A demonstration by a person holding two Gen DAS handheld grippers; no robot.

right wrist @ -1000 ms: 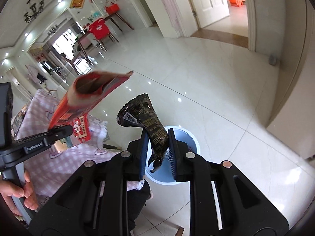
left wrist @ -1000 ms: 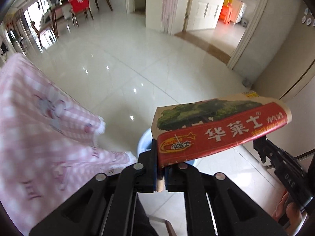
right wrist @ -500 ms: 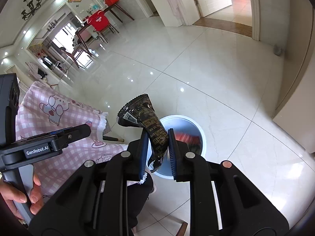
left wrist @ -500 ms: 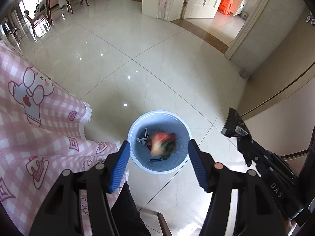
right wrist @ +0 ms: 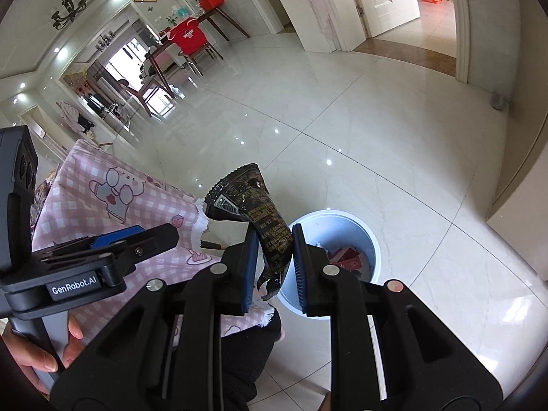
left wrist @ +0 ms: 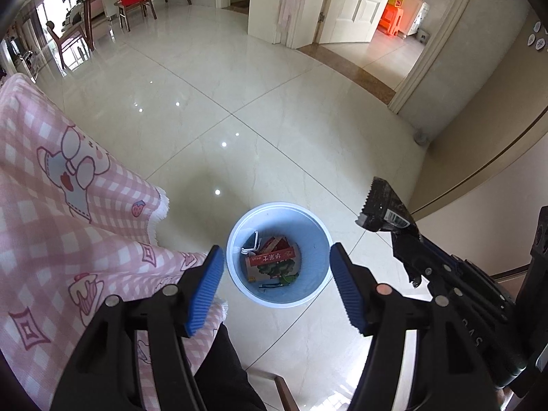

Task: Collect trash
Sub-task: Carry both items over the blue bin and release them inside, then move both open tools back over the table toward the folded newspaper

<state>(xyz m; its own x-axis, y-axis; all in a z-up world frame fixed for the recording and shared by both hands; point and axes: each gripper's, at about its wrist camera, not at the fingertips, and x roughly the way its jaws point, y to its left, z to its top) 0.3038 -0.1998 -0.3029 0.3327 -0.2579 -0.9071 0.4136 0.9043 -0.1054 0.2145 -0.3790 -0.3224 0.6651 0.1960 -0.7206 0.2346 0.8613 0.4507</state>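
Directly below opening, empty left tool (left wrist: 276, 286): bin (left wrist: 316, 236); right tool (right wrist: 274, 267) clenching black wrapper (right wrist: 270, 229).

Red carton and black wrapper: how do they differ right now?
The red carton lies flat inside the blue bin; the black wrapper is outside it, clamped upright in the right gripper. The carton is a stiff printed box in red and green; the wrapper is dark, crinkled film. Both are trash.
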